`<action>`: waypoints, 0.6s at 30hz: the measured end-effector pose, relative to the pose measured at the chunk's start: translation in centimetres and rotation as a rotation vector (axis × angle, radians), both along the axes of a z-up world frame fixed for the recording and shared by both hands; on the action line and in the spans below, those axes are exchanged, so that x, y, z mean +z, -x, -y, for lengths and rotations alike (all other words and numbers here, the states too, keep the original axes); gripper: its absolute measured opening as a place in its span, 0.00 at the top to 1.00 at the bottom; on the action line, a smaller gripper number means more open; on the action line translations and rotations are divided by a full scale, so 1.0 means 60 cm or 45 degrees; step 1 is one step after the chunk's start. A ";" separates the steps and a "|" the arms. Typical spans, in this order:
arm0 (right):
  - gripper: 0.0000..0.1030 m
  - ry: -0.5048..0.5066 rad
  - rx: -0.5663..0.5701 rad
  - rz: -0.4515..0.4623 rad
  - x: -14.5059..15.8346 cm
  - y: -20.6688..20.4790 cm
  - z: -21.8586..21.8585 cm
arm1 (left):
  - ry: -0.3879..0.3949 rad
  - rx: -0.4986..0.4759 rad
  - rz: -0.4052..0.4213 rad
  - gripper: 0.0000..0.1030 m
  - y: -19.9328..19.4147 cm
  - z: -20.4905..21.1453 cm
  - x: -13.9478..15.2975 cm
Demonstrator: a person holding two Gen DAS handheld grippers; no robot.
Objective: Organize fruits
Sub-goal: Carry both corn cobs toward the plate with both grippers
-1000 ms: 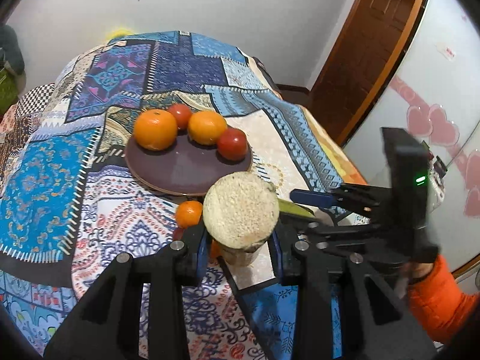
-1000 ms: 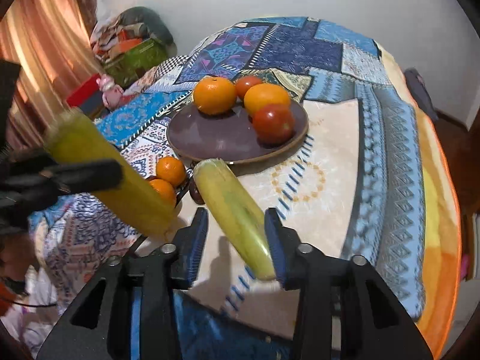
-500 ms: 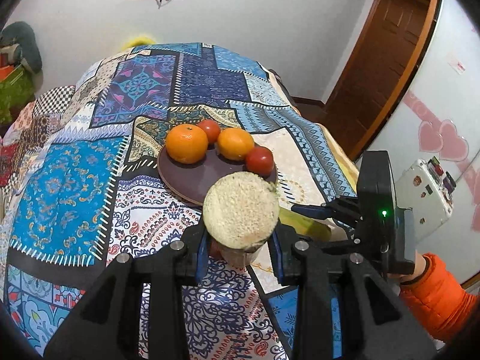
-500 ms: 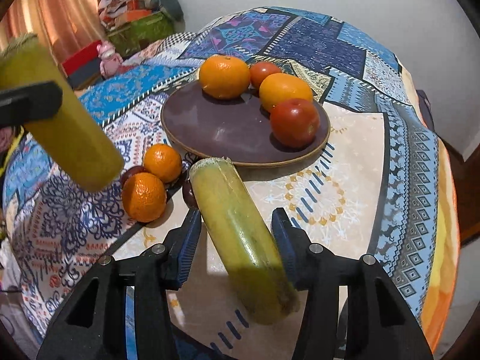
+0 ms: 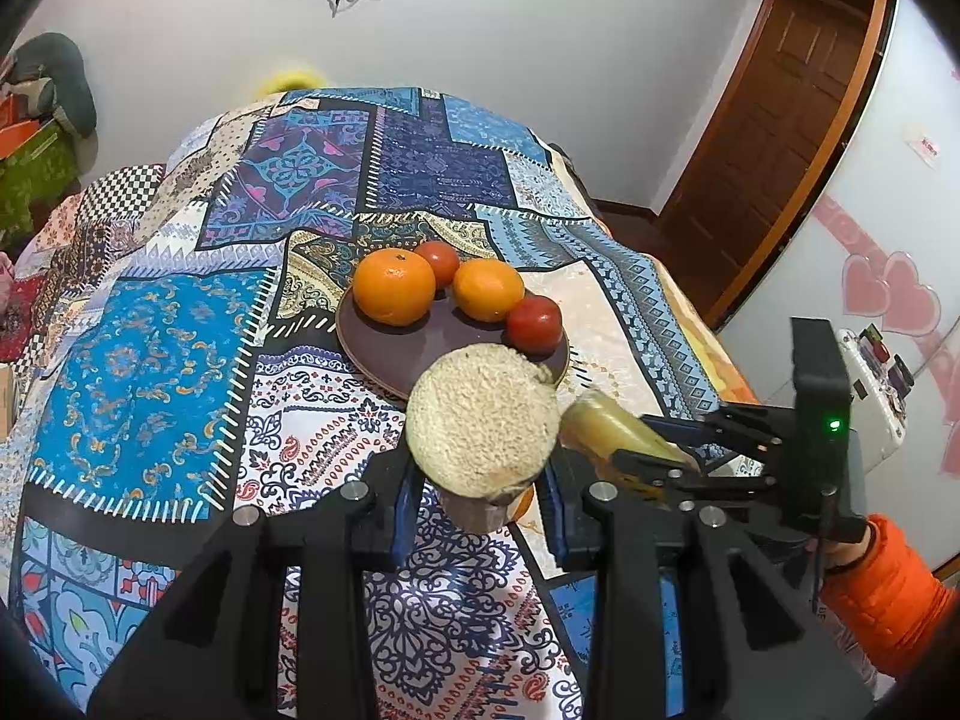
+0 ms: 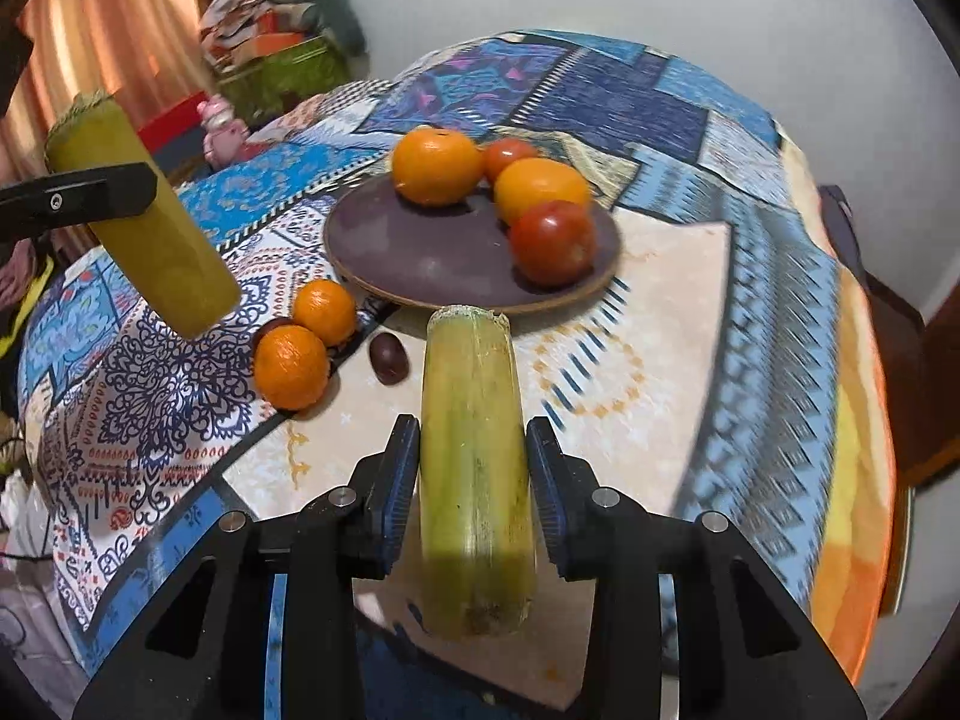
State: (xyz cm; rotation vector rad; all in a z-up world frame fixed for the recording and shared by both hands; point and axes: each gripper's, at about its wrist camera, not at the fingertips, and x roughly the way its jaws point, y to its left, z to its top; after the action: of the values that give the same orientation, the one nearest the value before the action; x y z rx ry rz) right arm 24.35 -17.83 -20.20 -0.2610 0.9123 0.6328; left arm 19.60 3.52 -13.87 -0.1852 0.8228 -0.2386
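Your left gripper (image 5: 480,507) is clamped on a cut length of sugarcane (image 5: 483,420), whose pale fibrous end faces the lens and blocks most of what lies straight ahead of the fingers. Your right gripper (image 6: 474,495) has a second sugarcane piece (image 6: 474,468) lying lengthwise between its fingers, far end pointing away from you; the jaws are closing, the left pad looks to be against the cane and the right pad close beside it, though the blur makes contact hard to confirm.

Just beyond the tip of that second piece sits a dark brown plate (image 6: 420,258) on the patchwork tablecloth (image 6: 690,120). It carries two oranges (image 6: 438,165) and two tomatoes (image 6: 555,240), all crowded on its far and right side, leaving the near part bare. Left of your right fingers, off the plate, two small mandarins (image 6: 291,366) lie touching each other, with a small dark fruit (image 6: 389,358) just right of them, between them and the cane. Another dark fruit seems tucked behind the mandarins, mostly hidden.

From the left camera, your orange sleeve (image 5: 882,600) shows to the right of the fingers, a wooden door (image 5: 774,120) stands beyond, and pink heart stickers (image 5: 888,294) mark the white surface. A small label there is too blurred to read.
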 end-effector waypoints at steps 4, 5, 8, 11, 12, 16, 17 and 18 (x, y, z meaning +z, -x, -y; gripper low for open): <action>0.67 0.043 -0.018 -0.034 -0.009 0.007 0.006 | -0.019 0.004 -0.003 0.68 0.003 0.001 -0.002; 0.67 0.052 -0.018 -0.040 -0.013 0.005 0.004 | -0.017 0.006 -0.011 0.68 0.003 0.000 -0.004; 0.67 0.054 -0.014 -0.047 -0.017 -0.003 -0.001 | -0.005 0.018 -0.035 0.68 -0.001 -0.004 -0.011; 0.66 0.083 0.003 -0.080 -0.032 -0.013 -0.009 | 0.009 0.027 -0.046 0.68 -0.002 -0.009 -0.015; 0.67 0.083 0.001 -0.077 -0.038 -0.014 -0.011 | 0.014 0.030 -0.047 0.68 -0.003 -0.010 -0.014; 0.67 0.042 -0.009 -0.039 -0.028 -0.007 -0.007 | 0.010 0.042 -0.032 0.68 -0.012 -0.017 -0.009; 0.67 0.030 -0.010 -0.035 -0.024 -0.006 -0.007 | 0.009 0.043 -0.027 0.68 -0.015 -0.019 -0.007; 0.67 0.014 -0.017 -0.018 -0.016 -0.005 -0.007 | 0.007 0.045 -0.022 0.68 -0.018 -0.020 -0.004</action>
State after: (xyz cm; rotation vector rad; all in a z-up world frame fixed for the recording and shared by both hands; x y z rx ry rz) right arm 24.67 -17.40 -21.19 -0.2607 0.9304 0.6183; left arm 20.71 4.70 -14.13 -0.2067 0.8354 -0.2062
